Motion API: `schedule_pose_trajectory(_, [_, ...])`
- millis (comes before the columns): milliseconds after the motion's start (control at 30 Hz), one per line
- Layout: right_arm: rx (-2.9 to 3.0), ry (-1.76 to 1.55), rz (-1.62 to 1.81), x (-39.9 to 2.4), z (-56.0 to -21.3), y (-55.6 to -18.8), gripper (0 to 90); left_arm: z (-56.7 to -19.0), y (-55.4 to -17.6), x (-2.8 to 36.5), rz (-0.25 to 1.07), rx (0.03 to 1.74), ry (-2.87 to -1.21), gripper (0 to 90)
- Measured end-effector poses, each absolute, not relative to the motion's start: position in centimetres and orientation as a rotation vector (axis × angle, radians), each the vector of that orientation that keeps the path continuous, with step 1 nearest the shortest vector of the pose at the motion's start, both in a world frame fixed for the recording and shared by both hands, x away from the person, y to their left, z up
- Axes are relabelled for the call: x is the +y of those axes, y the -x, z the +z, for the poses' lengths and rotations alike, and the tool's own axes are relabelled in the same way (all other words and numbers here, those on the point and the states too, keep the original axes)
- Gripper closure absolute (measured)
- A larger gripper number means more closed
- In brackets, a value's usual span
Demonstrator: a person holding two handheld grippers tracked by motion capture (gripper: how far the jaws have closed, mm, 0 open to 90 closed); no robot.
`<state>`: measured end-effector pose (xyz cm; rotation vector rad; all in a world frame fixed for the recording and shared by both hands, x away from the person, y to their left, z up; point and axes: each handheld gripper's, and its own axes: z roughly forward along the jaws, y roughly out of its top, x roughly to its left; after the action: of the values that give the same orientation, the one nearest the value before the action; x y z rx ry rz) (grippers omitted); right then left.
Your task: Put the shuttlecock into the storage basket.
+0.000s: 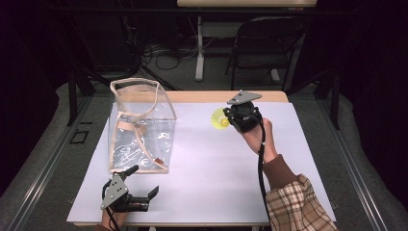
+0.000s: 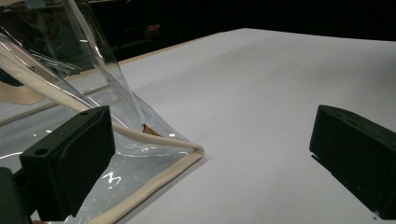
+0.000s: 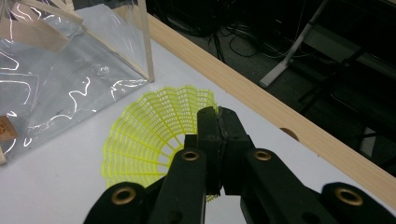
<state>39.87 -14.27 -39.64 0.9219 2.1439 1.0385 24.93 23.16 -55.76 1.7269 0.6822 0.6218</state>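
Right claw [image 3: 218, 154] clamped on yellow shuttlecock [image 3: 149, 130] skirt; clear bag [image 3: 60, 79] at 10 o'clock, tabletop [image 3: 56, 196] edge at 2. Left claw [image 2: 205, 154] wide, empty.

Lighting: overhead source on the white table [image 1: 202, 159]; surroundings beyond it fall into near-black. Table surface evenly bright, slightly violet-tinted in the high view. Shadows: soft, short, beneath the left gripper [image 2: 210, 154] jaws. Glare: white specular streaks across the clear plastic bag [image 1: 142, 130], strongest in the right gripper view. Focus: near jaws soft in both gripper views; yellow shuttlecock [image 3: 154, 130] mesh sharp. Resolution: high view coarse, mildly grainy. Edge distortion: slight.
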Motion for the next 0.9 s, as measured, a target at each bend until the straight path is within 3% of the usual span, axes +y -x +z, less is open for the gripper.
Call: schedule_pose_trajectory(900, [2.155, -0.877, 1.092, -11.5, -38.3, -41.7, 89.3, -55.7, -25.0, 23.2, 0.626, 0.686, -1.731, 0.2])
